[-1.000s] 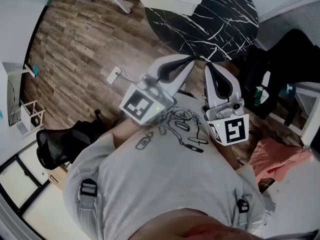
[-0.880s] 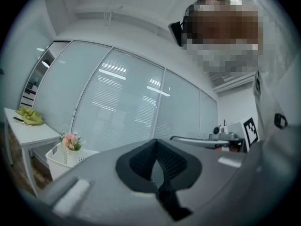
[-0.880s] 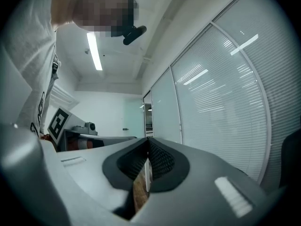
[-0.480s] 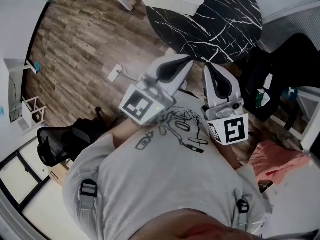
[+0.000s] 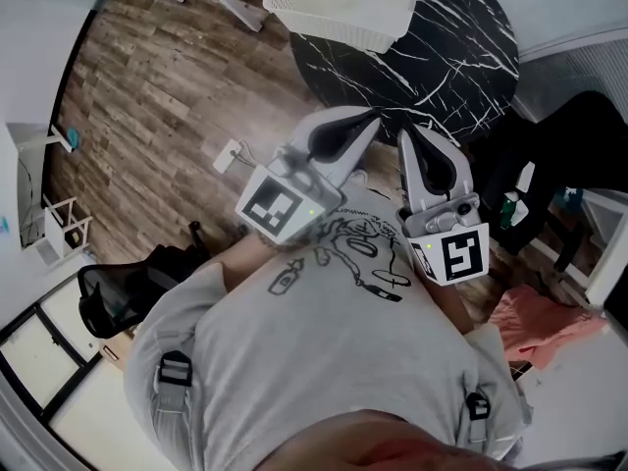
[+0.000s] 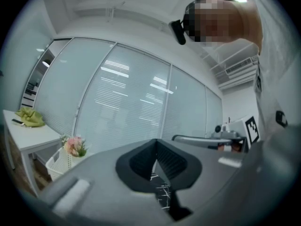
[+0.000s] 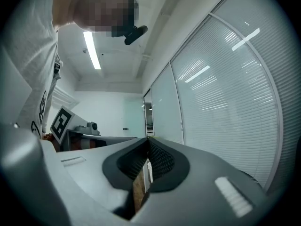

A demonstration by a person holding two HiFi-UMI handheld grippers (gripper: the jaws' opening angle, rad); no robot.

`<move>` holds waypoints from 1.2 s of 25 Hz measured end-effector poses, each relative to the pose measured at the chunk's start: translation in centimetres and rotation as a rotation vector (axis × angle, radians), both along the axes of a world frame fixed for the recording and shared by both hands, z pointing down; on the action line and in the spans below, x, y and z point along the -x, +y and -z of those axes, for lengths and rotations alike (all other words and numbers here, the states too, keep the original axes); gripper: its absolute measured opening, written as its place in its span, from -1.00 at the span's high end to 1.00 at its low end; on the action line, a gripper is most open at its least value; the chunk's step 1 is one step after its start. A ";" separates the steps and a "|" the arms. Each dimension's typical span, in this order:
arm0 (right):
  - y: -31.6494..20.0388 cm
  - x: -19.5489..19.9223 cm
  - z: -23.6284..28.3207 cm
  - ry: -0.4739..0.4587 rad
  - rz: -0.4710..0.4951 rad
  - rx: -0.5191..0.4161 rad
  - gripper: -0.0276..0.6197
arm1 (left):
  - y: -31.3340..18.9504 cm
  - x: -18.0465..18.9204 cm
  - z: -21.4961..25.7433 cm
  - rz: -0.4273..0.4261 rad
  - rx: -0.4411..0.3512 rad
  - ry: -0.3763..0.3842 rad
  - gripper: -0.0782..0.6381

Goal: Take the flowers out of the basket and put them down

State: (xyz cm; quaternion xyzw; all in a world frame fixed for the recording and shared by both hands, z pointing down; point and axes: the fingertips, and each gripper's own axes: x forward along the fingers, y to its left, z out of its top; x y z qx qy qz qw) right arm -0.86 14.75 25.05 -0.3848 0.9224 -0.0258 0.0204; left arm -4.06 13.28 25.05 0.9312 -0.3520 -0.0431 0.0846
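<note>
In the left gripper view, pink flowers [image 6: 74, 146] stand upright in a white lattice basket [image 6: 57, 162] at the lower left. The head view shows the same basket [image 5: 343, 3] on a round black marble table [image 5: 442, 62] at the top of the picture. My left gripper [image 5: 371, 119] and right gripper [image 5: 404, 130] are held side by side in front of the person's chest, pointing at the table and well short of the basket. Both are shut, with nothing between the jaws. The right gripper view shows only glass walls and ceiling.
Wooden floor lies between me and the table. A white power strip [image 5: 228, 150] is on the floor at the left, and a black office chair [image 5: 123, 287] is lower left. Dark bags [image 5: 559, 135] and a pink cloth [image 5: 535, 317] are at the right. A white desk [image 6: 26, 135] carries a green cloth [image 6: 29, 117].
The marble table and basket have slid lower into the head view and come nearer. Both grippers keep the same shut pose in front of the chest.
</note>
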 end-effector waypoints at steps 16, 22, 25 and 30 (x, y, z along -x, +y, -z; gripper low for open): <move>-14.0 4.9 -1.7 0.010 -0.001 0.023 0.90 | -14.1 6.1 -1.5 -0.013 0.032 -0.030 0.78; -19.4 6.5 -3.7 0.075 0.026 0.030 0.83 | -19.2 8.5 -3.3 -0.010 0.069 -0.051 0.78; -22.2 7.0 -5.0 0.098 0.042 0.043 0.72 | -21.7 9.6 -4.9 -0.004 0.094 -0.080 0.78; -26.4 8.0 -8.0 0.137 0.072 0.050 0.51 | -26.0 11.7 -8.2 0.030 0.112 -0.138 0.78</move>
